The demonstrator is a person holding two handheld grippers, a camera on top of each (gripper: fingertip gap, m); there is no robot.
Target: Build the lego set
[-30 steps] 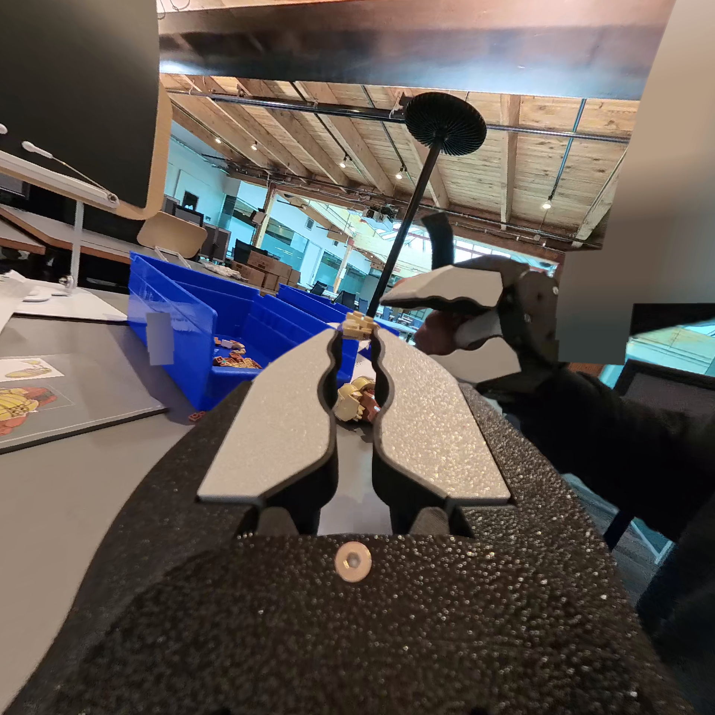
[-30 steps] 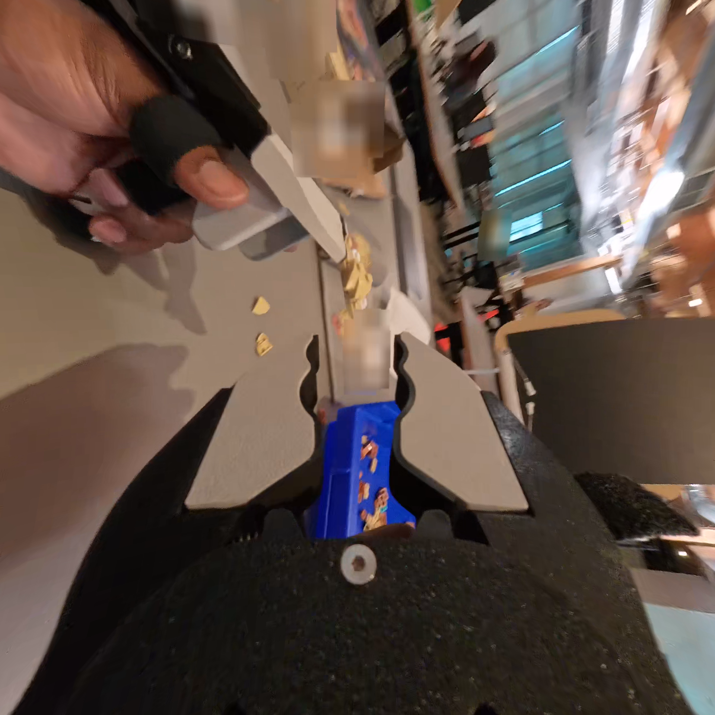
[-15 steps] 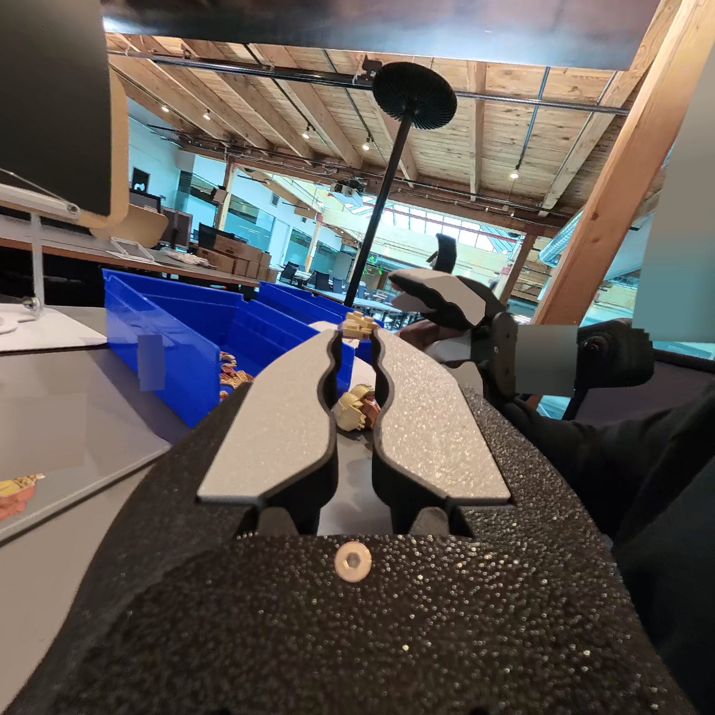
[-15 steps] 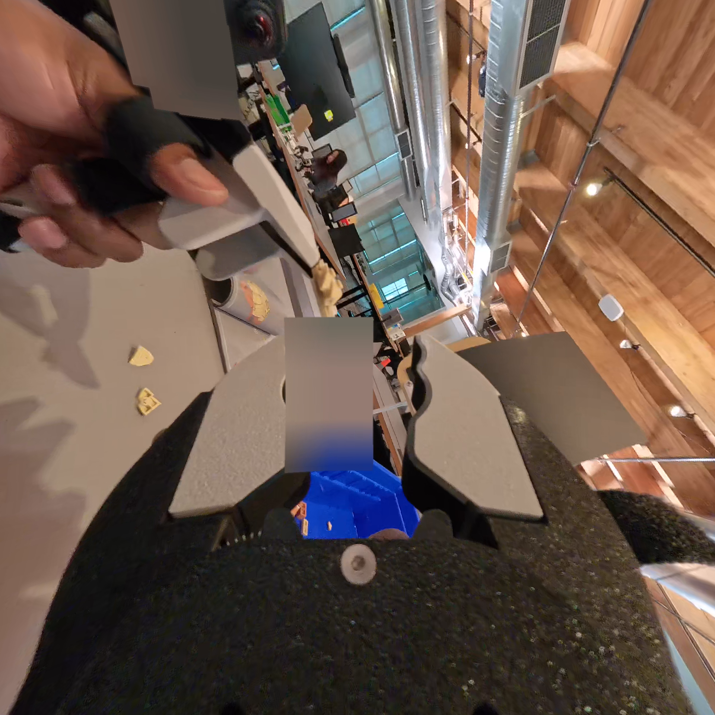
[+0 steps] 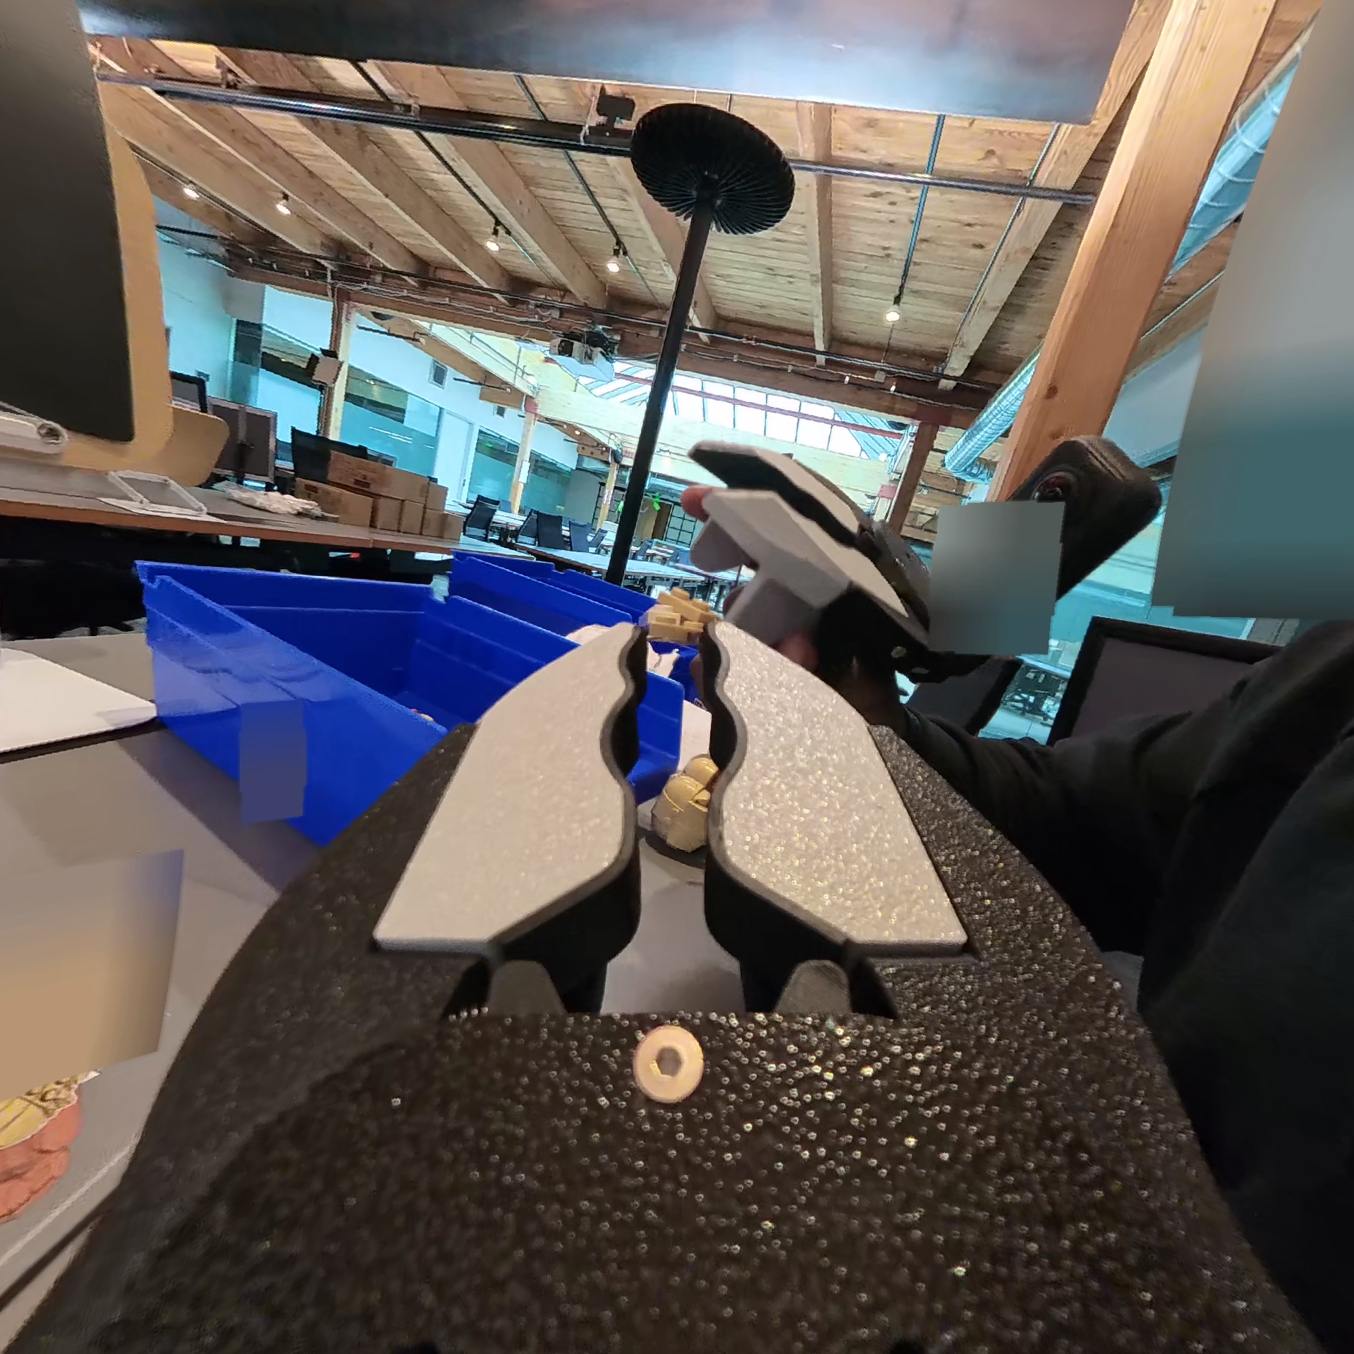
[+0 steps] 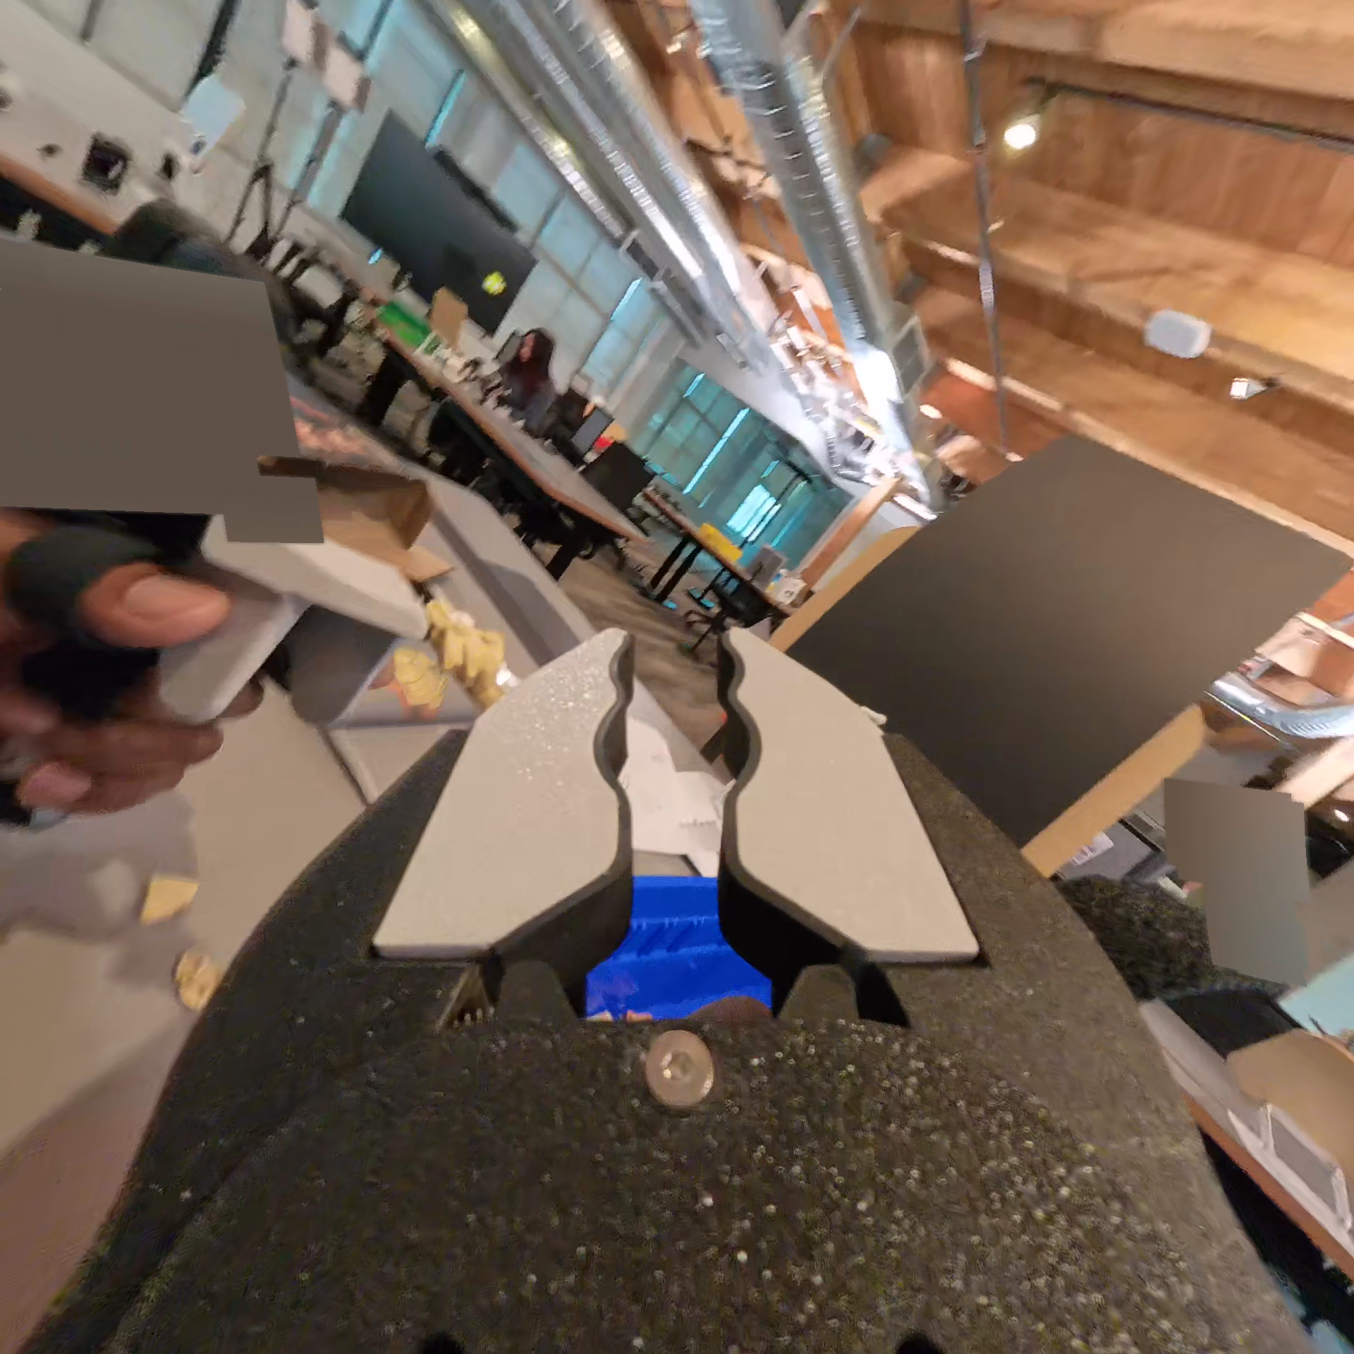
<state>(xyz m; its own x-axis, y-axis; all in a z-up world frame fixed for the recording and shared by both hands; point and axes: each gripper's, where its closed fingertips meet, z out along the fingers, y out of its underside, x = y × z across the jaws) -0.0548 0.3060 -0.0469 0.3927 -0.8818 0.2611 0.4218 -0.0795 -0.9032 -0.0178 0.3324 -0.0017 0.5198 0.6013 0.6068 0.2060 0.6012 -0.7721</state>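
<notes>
Since half a second ago, right gripper (image 6: 675, 648) has rotated so its view swings from ceiling toward desks, and its tongs have drawn nearer together; a gap remains between the tips, nothing held. Grey table (image 5: 88, 791): matte, smooth; left edge cut off by frame. Blue plastic bins (image 5: 293, 659): ribbed inner walls, glossy; contents mostly hidden behind the near wall; a label on the front is masked. In right wrist view a strip of one blue bin (image 6: 674, 945) shows between the finger bases, blurred. Left gripper (image 5: 672, 636): black speckled foam-like body, grey grainy finger plates with wavy black inner edges; tongs closed on a tan lego assembly (image 5: 678, 612), a small studded cluster protruding past the tips, lower part hidden by the fingers. Same assembly appears in right wrist view (image 6: 465, 645), held up off the table at the end of the left gripper (image 6: 410, 623), whose hand (image 6: 95, 659) is motion-blurred. Second tan rounded lego piece (image 5: 685, 802) sits on the table between the left finger plates, partly occluded. Loose tan bricks (image 6: 168, 901) on table, blurred. Printed instruction sheet (image 5: 37, 1143) at lower left, cut off; no writing can be made out.
</notes>
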